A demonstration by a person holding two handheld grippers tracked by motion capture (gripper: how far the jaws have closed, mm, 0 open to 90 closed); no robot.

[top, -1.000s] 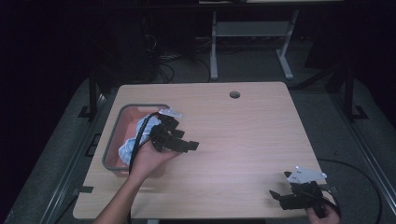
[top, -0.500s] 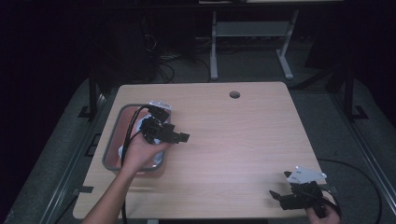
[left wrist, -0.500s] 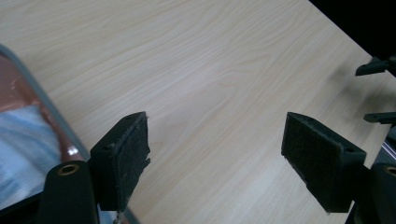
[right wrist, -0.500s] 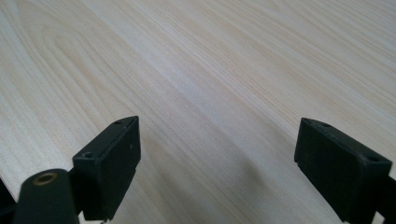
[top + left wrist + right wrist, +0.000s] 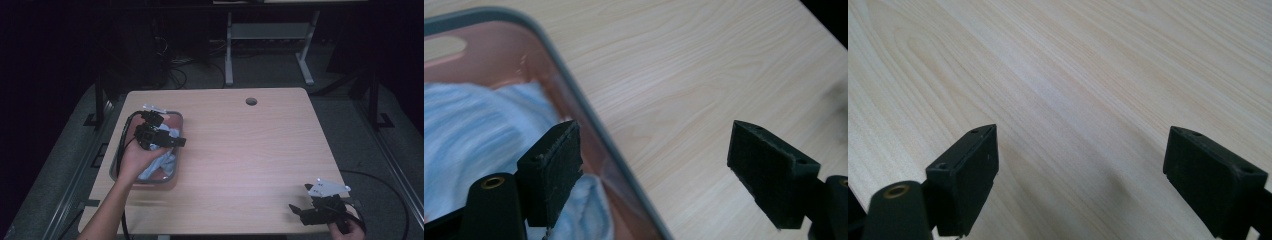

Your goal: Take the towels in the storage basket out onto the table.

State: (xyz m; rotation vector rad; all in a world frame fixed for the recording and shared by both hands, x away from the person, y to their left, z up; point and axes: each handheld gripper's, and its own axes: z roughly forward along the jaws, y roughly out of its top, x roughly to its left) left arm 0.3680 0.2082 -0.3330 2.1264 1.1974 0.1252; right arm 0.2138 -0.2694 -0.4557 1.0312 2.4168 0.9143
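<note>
Dark room, cables and a metal frame on the floor behind; work took place on a pale wood-grain table (image 5: pixel 240 150) with a round grommet hole (image 5: pixel 251 101) near its far edge.

Task's thing: a light blue, crumpled cloth (image 5: pixel 162 161) lay inside a shallow pink tray with a grey rim (image 5: pixel 176 131), at the table's left side. In the left gripper view the cloth (image 5: pixel 469 130) was bunched against the tray's wall (image 5: pixel 569 100), wholly inside the rim. Likely left there as dropped, loose and unfolded.

Left gripper (image 5: pixel 172 142) hovered over the tray's right edge, jaws spread wide and empty; the left gripper view (image 5: pixel 654 165) showed one jaw above the cloth, the other above bare table, so they straddled the rim. Judged: cloth let go, hand lifting clear rather than reaching in.

Right gripper (image 5: pixel 300 212) sat parked near the table's front right corner, well apart from the tray, jaws wide over bare wood (image 5: pixel 1080 175). Idle, probably kept out of the way.

Against one second earlier: the left gripper had moved leftward and back, from the tray's right side toward its middle; the cloth looked flatter and lower in the tray. The right gripper had not shifted.
</note>
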